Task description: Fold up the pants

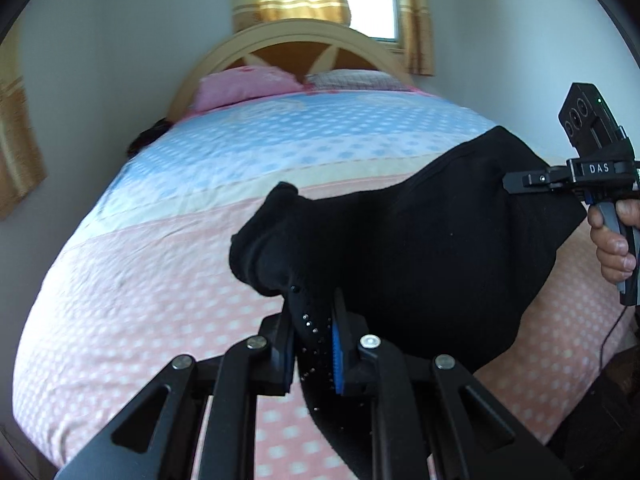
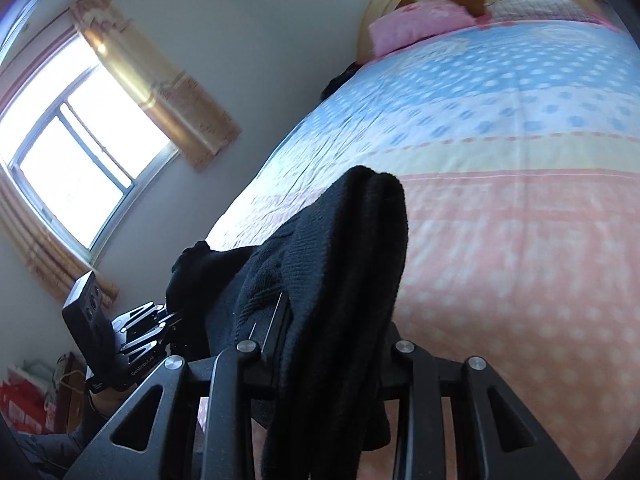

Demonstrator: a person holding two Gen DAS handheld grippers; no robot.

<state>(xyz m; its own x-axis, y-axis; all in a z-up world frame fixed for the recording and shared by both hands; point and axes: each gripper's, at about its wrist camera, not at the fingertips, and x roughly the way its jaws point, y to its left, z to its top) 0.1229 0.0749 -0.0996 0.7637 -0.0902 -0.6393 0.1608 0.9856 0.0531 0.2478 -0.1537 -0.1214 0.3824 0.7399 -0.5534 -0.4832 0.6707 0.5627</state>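
Observation:
Black knit pants [image 1: 432, 240] hang in the air above the foot of the bed, stretched between both grippers. My left gripper [image 1: 316, 344] is shut on one end of the cloth, which bunches above its blue-padded fingers. My right gripper [image 1: 510, 182] shows at the right of the left wrist view, shut on the other end. In the right wrist view the pants [image 2: 340, 272] drape over my right gripper [image 2: 332, 344] and hide its fingertips; the left gripper [image 2: 172, 320] holds the cloth at lower left.
The bed's dotted blue and pink sheet [image 1: 168, 264] spreads below and ahead. A pink pillow [image 1: 244, 84] and a checked pillow [image 1: 348, 78] lie by the wooden headboard [image 1: 296, 40]. A curtained window [image 2: 80, 152] is on the left wall. Bags [image 2: 28, 396] stand on the floor.

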